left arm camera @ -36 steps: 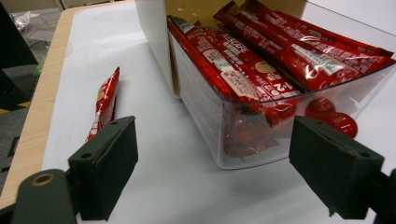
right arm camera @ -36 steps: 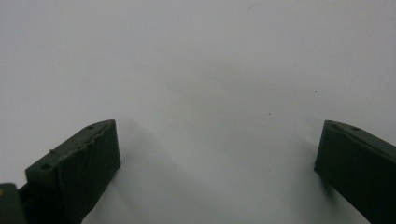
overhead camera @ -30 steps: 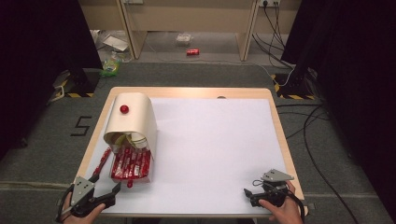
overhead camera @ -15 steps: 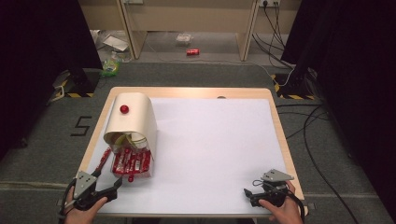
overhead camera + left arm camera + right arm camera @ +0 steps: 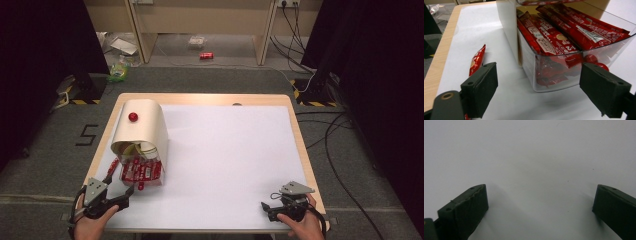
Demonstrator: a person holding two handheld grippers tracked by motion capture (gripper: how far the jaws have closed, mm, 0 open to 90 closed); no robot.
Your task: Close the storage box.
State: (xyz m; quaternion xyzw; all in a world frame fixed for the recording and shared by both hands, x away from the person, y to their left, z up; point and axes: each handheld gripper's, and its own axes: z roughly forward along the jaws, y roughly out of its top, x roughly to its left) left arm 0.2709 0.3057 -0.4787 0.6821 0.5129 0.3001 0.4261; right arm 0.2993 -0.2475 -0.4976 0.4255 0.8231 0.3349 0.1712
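Since the earlier frames the left claw (image 5: 121,192) has drawn back from the red packets toward the near left corner of the counter (image 5: 210,99), and now sits just short of the clear bin (image 5: 564,75); the right claw (image 5: 265,207) has stayed where it was at the near right edge.

From the high view, the bin lies at the left side of the white sheet (image 5: 230,155) under a curved cream cover (image 5: 142,125) with a red knob (image 5: 133,116), the red packets (image 5: 140,171) crowding its near end. One loose packet (image 5: 112,167) lies on the sheet just left of the bin, apart from it.

The left gripper view gives what the high view cannot: the bin's wall is transparent, the long red packets (image 5: 554,37) lean stacked inside it, and a couple of round red sweets (image 5: 591,58) sit low behind the plastic (their wrapping is too blurred to read). The loose packet (image 5: 477,60) lies just beyond the left pad (image 5: 480,87). The jaws stand wide apart, holding nothing, the bin's near corner between them but farther off.

The right gripper view looks along spread jaws at bare white sheet (image 5: 536,157), nothing between the pads (image 5: 466,207). The high view alone places this claw well apart from the bin, held in the person's right hand (image 5: 302,227).
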